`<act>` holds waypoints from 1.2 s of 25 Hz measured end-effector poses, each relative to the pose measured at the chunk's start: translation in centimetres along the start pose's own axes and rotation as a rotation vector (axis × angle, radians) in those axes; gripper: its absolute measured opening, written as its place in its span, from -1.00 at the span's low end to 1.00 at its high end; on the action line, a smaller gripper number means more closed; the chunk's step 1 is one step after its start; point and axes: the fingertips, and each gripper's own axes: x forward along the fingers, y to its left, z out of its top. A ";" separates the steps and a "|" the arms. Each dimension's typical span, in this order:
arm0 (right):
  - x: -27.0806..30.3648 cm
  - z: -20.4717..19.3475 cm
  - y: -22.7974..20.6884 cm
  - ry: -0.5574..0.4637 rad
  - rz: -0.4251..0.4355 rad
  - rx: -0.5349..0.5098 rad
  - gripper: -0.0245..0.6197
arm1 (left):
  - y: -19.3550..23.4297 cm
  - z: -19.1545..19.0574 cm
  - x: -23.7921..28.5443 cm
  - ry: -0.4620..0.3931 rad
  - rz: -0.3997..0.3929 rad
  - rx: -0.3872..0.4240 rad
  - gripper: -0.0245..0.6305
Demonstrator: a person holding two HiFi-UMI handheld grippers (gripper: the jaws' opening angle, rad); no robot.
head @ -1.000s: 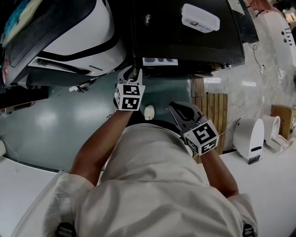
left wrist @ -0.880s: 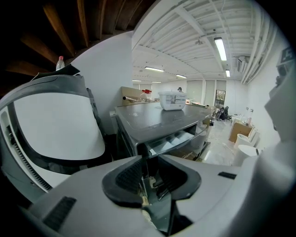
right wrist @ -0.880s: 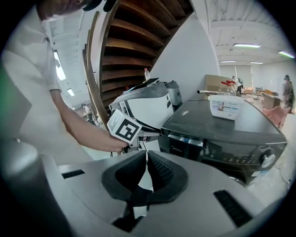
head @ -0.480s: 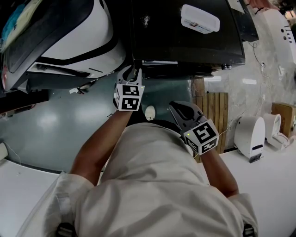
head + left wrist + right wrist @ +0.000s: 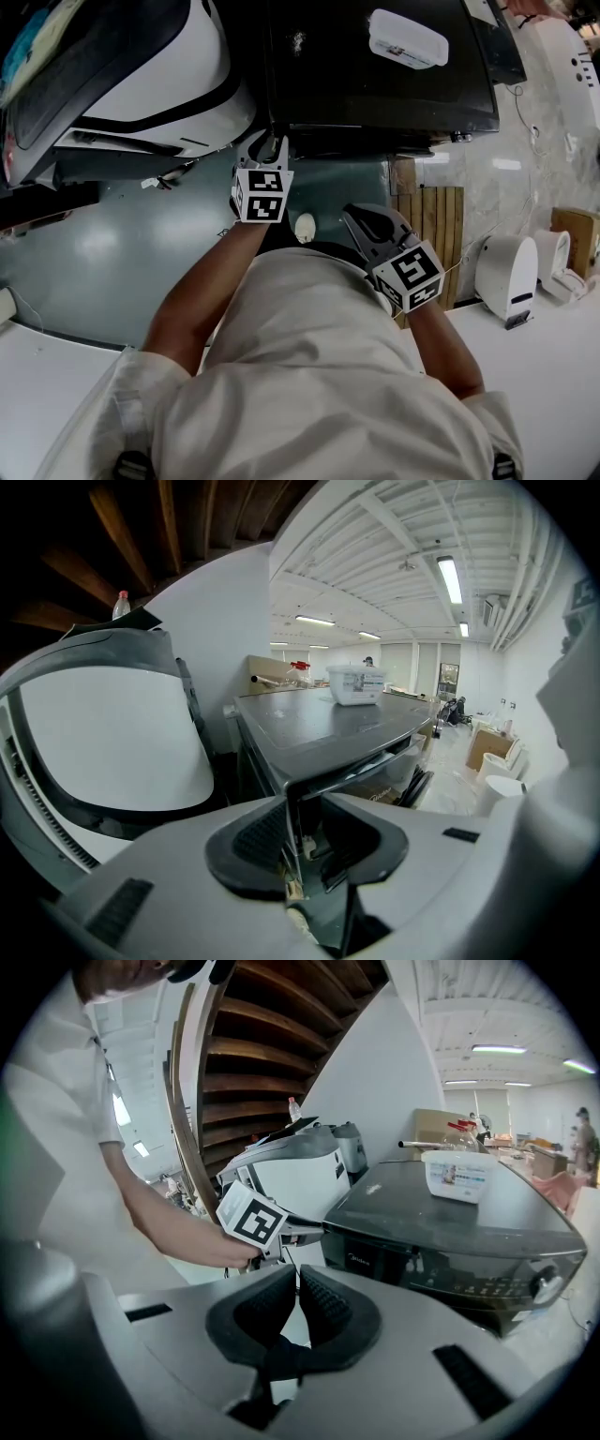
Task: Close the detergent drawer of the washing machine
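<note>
The dark grey, glossy-topped washing machine (image 5: 337, 84) stands just ahead of the left gripper (image 5: 270, 148). Its detergent drawer (image 5: 323, 127) lies along the front edge, directly beyond and slightly right of these jaws. A second ago the drawer stuck out of the front as a pale strip with dark compartments showing. Half a second ago only a thin pale line was left. Now it sits pushed in, level with the machine's front, with no pale strip showing.

The left gripper has hardly shifted from its place at the machine's front left corner. Its jaws are opening. In the left gripper view the upright corner edge of the machine stands in the gap between them, with space beside the right pad.

The right gripper (image 5: 354, 217) hangs back close to the person's body, well short of the machine, as it did a second ago. Its jaws are drawn together to a narrow slit with nothing in it. Beyond its tips, the right gripper view shows the left gripper's marker cube at the machine's corner.

A white rectangular plastic box (image 5: 406, 37) rests on the machine's top, far ahead of both pairs of jaws, unmoved.
</note>
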 end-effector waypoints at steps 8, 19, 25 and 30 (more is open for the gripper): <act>0.1 0.3 -0.2 0.002 -0.005 -0.002 -0.87 | 0.4 0.3 0.4 -0.002 0.000 0.000 -0.58; 0.1 0.4 -0.8 0.004 -0.012 0.002 -0.87 | 0.5 0.6 1.0 -0.004 0.001 0.001 -0.59; 0.1 0.3 -1.0 0.003 -0.012 0.011 -0.87 | 0.4 0.5 1.1 -0.005 0.004 -0.009 -0.61; 0.3 0.3 -1.3 0.005 -0.013 0.012 -0.87 | 0.7 0.6 1.3 -0.010 0.002 -0.006 -0.59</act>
